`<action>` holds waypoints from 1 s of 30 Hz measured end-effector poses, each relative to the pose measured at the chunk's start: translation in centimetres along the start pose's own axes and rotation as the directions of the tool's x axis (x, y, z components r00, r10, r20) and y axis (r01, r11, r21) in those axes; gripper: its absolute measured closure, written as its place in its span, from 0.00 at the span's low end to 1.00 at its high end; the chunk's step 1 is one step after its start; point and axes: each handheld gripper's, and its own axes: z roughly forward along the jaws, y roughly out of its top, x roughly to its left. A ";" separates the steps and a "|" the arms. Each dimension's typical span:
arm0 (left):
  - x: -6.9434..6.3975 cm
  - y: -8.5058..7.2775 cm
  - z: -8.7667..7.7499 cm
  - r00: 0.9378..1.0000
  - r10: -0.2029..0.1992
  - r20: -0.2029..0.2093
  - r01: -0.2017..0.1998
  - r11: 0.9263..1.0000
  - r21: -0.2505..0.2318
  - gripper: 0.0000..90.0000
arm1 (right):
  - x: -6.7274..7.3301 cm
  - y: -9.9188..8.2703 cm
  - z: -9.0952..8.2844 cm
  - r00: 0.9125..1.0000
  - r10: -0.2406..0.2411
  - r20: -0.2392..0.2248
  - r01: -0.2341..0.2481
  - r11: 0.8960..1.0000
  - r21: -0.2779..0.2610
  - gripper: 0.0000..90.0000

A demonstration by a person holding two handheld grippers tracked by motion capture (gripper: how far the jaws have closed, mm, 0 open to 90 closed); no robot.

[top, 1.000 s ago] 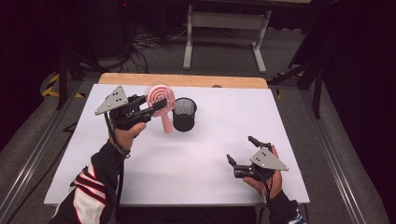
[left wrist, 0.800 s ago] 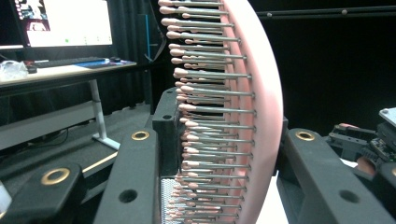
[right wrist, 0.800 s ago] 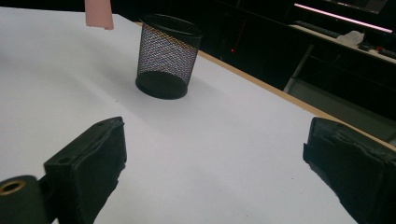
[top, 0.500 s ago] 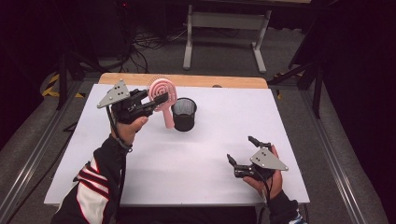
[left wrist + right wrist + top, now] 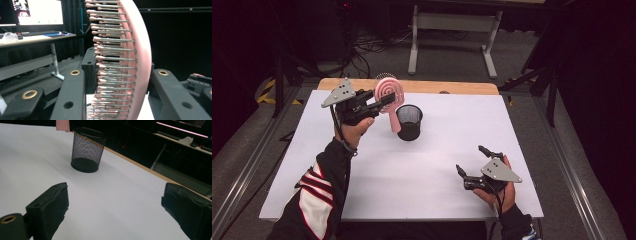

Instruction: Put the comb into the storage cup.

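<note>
High view showed a pink hairbrush (image 5: 388, 95) with a round head and thin pins, up in the air at the upper left of the frame, just left of a black mesh cup (image 5: 409, 122). The left gripper (image 5: 379, 101) squeezed its head tight. The right gripper (image 5: 472, 162) sat wide open, lower right, holding nothing.

The left gripper (image 5: 379, 101) is raised above the table, its 2 jaws clamped. The right gripper (image 5: 472, 161) rests low, its 2 jaws spread wide.
</note>
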 end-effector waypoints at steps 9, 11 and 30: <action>0.8 0.6 0.5 1.000 0.001 -0.002 -0.001 1.000 0.000 0.70 | 0.0 0.0 0.0 1.000 -0.002 0.000 0.002 1.000 0.000 0.09; 0.9 0.7 0.7 1.000 -0.001 0.000 0.001 1.000 -0.003 0.70 | 0.0 0.0 0.0 1.000 -0.001 -0.001 0.001 1.000 0.000 0.09; 1.2 3.0 0.7 1.000 0.018 -0.013 -0.018 0.999 -0.033 0.70 | 0.2 0.0 0.1 1.000 0.000 -0.008 0.000 1.000 0.009 0.09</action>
